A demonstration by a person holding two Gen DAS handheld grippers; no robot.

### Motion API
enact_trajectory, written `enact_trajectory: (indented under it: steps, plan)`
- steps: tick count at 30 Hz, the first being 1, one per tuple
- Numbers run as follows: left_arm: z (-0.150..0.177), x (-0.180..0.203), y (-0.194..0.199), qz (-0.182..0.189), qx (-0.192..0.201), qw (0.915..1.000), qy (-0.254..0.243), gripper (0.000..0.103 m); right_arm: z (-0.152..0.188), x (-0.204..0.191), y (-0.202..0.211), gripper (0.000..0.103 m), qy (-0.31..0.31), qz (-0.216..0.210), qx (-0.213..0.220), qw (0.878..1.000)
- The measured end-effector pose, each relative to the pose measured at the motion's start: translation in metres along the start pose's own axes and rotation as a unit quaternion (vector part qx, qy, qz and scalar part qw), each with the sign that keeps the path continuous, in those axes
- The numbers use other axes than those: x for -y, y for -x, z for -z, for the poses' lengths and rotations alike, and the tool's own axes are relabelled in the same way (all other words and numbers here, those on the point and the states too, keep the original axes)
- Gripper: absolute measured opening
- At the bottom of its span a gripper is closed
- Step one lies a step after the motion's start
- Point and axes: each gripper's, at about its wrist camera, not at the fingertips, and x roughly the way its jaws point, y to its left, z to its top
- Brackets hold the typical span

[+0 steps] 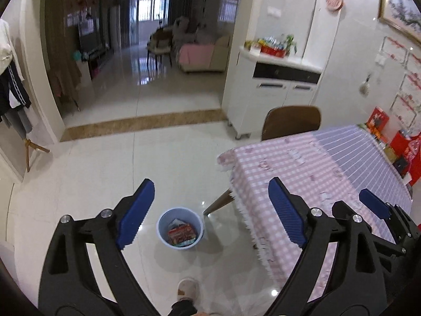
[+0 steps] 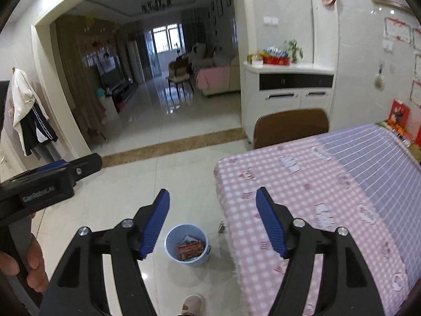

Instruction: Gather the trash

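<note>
Blue plastic round waste bin (image 1: 180, 228) stands on the glossy pale tiled floor (image 1: 105, 184), just beside the corner of the table draped in a pink-and-white checked cloth (image 1: 289, 163), near the slanted wooden table leg (image 1: 218, 202). Inside it lie a red printed snack packet (image 1: 182, 232) and some other wrappers. From both wrist cameras the bin sits below and ahead, framed between the fingers, so it lies down and forward from each tool. Being round, it has no long axis to line up with.

Left gripper (image 1: 211, 212) is spread wide, its blue ribbed pads (image 1: 135, 212) well apart, holding and touching nothing. Right gripper (image 2: 211, 220) is likewise spread wide and empty, hovering over the table's near edge with its right finger above the cloth. The left one looks slightly nearer the bin, since the right hangs more over the table.

No loose trash shows on the visible cloth, so the collecting is likely close to done. A slippered foot (image 1: 188, 288) stands just short of the bin.
</note>
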Motion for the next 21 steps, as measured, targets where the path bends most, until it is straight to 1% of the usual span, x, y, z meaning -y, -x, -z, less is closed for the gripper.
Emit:
enact_trajectory:
  steps: [3, 5, 7, 11, 15, 21]
  plan:
    - [0.004, 0.016, 0.027, 0.008, 0.021, 0.9997, -0.003, 0.09, 0.003, 0.012, 0.036, 0.072, 0.004, 0.005, 0.024, 1.0]
    - [0.004, 0.03, 0.047, 0.002, 0.036, 0.9992, -0.015, 0.091, 0.004, 0.017, 0.058, 0.075, 0.001, 0.005, 0.036, 0.999]
    - [0.006, 0.04, 0.064, 0.0, 0.05, 0.9985, -0.023, 0.091, 0.004, 0.022, 0.08, 0.076, 0.002, 0.008, 0.055, 0.998]
    - [0.007, 0.053, 0.095, 0.005, 0.08, 0.9964, -0.028, 0.093, 0.006, 0.025, 0.108, 0.078, 0.006, 0.013, 0.08, 0.997]
    - [0.009, 0.06, 0.114, 0.001, 0.096, 0.9946, -0.039, 0.094, 0.007, 0.025, 0.127, 0.08, 0.01, 0.016, 0.095, 0.995]
    - [0.006, 0.059, 0.128, 0.012, 0.1, 0.994, -0.042, 0.094, 0.009, 0.016, 0.139, 0.081, 0.007, 0.023, 0.101, 0.995]
